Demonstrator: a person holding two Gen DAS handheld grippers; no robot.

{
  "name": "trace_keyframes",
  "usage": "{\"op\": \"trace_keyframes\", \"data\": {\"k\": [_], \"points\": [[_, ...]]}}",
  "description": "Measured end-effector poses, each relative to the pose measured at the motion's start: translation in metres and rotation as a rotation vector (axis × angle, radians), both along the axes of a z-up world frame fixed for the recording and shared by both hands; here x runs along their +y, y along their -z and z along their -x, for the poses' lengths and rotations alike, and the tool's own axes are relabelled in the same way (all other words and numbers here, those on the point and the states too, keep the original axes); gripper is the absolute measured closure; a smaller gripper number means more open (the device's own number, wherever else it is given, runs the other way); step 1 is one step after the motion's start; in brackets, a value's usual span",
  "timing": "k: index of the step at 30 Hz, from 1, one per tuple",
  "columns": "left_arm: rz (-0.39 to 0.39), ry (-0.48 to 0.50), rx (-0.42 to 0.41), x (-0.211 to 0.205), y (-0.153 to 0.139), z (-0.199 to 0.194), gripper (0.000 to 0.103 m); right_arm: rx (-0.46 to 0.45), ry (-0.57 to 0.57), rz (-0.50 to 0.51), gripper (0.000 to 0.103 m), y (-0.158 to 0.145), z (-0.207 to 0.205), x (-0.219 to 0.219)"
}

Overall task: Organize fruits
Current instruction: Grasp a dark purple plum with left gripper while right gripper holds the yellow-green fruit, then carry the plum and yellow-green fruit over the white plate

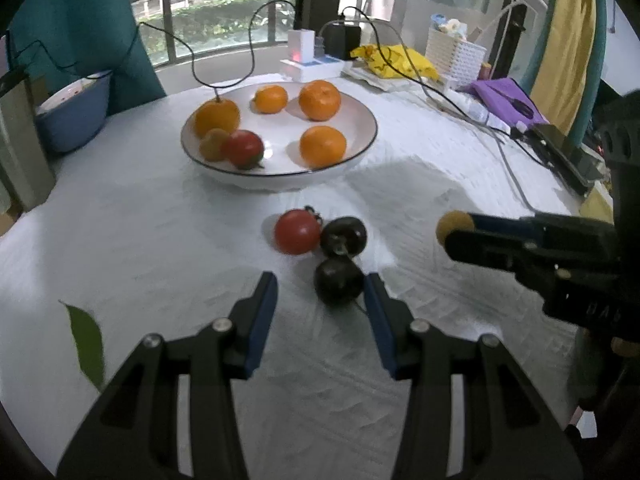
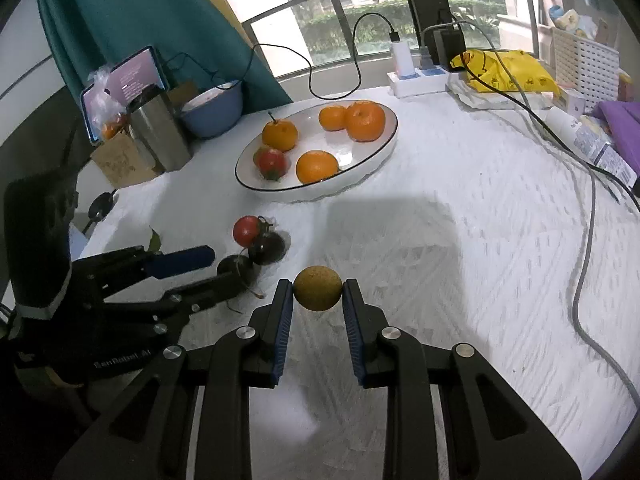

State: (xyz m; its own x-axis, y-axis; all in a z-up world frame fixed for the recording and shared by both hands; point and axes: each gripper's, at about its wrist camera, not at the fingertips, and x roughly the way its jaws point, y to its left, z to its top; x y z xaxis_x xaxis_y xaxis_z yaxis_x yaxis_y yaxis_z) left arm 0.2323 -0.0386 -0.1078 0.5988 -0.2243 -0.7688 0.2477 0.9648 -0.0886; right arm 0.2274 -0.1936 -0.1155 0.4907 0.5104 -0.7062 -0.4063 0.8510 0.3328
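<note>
right gripper point(image 2: 318, 300) is clamped on a small round yellow-brown fruit point(image 2: 318, 289), rough matte skin, pinched at its widest line between the ribbed blue pads point(image 2: 285, 320). it's off the cloth, so i judge it's mid-carry toward the plate. grip is at the tips only, probably to leave room for a clean drop.

left gripper point(image 1: 320, 292) is spread wide with nothing held. nearest dark plum point(image 1: 338, 282) sits just inside the right finger, touching or almost, can't tell which. looks lined up for the next pick; not centred yet, i'd shift right before closing.

second dark plum point(image 1: 344, 236) is just behind it, both smooth, glossy, near black, stems still on. red tomato point(image 1: 297, 232) touches that second plum, smooth skin, green calyx. all three cluster mid-table, on the near side of the plate.

table point(image 1: 400, 360) has a white quilted cloth, ribbed weave, soft enough that round things mostly stay put.

plate point(image 1: 362, 144) is white, shallow, thin dark rim, toward the far edge of the table. holds four oranges with dimpled peel, one more red tomato and a small tan fruit at its near left. open space in the middle, likely target for my fruit.

green leaf point(image 1: 86, 340) lies loose near the table's left edge. cables trail along the right side.
</note>
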Motion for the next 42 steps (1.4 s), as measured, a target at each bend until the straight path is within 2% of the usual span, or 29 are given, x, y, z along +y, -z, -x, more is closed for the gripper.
{"op": "trace_keyframes", "data": {"k": [8,10,13,28,42], "points": [[0.020,0.045,0.011,-0.008,0.004,-0.001,0.057,-0.001,0.014,0.004,0.076,-0.001,-0.010,-0.004],[0.027,0.053,0.016,-0.008,0.005,-0.001,0.067,0.001,0.017,0.007,0.076,0.000,-0.011,-0.004],[0.045,0.050,0.016,-0.004,0.005,-0.003,0.074,0.001,0.019,0.011,0.076,0.000,-0.012,-0.004],[0.089,0.033,-0.029,0.013,-0.015,0.002,0.074,-0.024,0.006,0.032,0.076,-0.012,-0.020,0.008],[0.108,-0.002,-0.092,0.031,-0.038,-0.026,0.074,-0.067,0.002,0.042,0.076,-0.029,-0.051,0.013]]}}
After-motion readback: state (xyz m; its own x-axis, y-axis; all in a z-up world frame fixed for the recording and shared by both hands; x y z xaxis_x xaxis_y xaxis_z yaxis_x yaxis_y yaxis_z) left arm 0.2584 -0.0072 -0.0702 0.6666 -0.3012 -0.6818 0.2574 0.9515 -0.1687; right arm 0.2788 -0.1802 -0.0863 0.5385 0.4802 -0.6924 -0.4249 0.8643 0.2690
